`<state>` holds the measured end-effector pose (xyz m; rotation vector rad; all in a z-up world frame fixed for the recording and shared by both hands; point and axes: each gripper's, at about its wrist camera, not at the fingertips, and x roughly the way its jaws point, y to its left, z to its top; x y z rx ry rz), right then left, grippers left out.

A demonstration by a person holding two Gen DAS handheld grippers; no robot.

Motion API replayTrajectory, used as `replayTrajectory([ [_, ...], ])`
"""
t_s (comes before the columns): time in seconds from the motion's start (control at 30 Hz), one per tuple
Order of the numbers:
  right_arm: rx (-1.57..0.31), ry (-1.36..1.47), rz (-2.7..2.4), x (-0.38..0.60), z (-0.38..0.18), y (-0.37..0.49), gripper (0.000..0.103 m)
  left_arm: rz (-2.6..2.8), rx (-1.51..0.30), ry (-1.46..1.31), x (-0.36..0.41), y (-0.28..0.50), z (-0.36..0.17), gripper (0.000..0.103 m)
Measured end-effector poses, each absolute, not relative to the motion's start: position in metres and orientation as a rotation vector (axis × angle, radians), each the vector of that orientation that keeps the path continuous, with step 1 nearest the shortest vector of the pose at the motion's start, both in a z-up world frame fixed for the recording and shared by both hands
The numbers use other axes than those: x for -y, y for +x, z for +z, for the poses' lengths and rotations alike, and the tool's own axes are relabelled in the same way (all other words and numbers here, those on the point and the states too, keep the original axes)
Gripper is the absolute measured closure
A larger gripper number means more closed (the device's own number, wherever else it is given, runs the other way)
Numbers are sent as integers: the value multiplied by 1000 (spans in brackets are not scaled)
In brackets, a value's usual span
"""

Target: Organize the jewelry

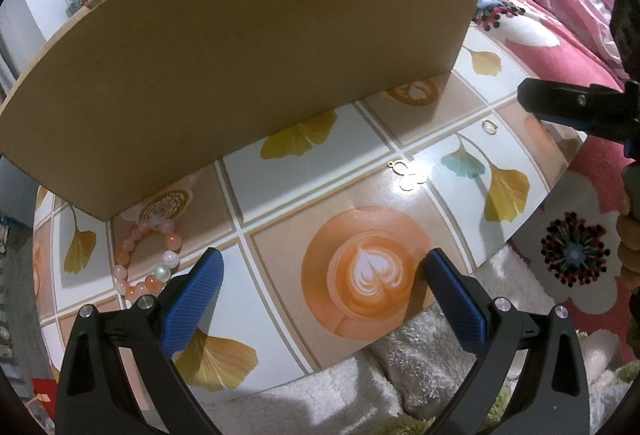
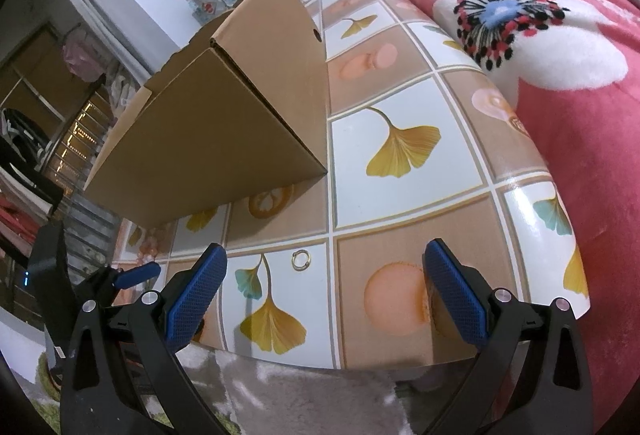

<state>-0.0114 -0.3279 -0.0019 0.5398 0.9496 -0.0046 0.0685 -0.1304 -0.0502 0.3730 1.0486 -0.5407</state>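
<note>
A pink and orange bead bracelet (image 1: pixel 146 255) lies on the patterned table by the near left corner of a cardboard box (image 1: pixel 248 55). A small gold clover pendant (image 1: pixel 410 177) lies mid-table under glare. A small gold ring (image 1: pixel 489 126) lies further right; it also shows in the right wrist view (image 2: pixel 300 259). My left gripper (image 1: pixel 324 295) is open and empty above the table's near edge. My right gripper (image 2: pixel 324 295) is open and empty, just short of the ring; it also shows at the right edge of the left wrist view (image 1: pixel 568 105).
The cardboard box (image 2: pixel 224 123) stands on the table (image 2: pixel 400 83) behind the jewelry. A pink flowered blanket (image 2: pixel 560 55) lies right of the table. A grey fluffy rug (image 1: pixel 400 375) lies below the table's near edge.
</note>
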Motion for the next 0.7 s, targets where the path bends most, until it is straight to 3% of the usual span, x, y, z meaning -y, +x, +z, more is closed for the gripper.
replayTrajectory([
  [0.27, -941, 539, -1, 327, -3, -14, 8, -683, -882, 333, 119, 49, -27, 6],
  [0.37, -932, 544, -2, 328, -3, -15, 8, -728, -842, 354, 118, 44, -21, 16],
  [0.53, -914, 552, -8, 327, -4, -17, 8, -784, -840, 387, 126, 43, -22, 43],
  [0.7, -906, 533, -14, 325, -3, -17, 8, -813, -861, 409, 134, 47, -26, 59],
])
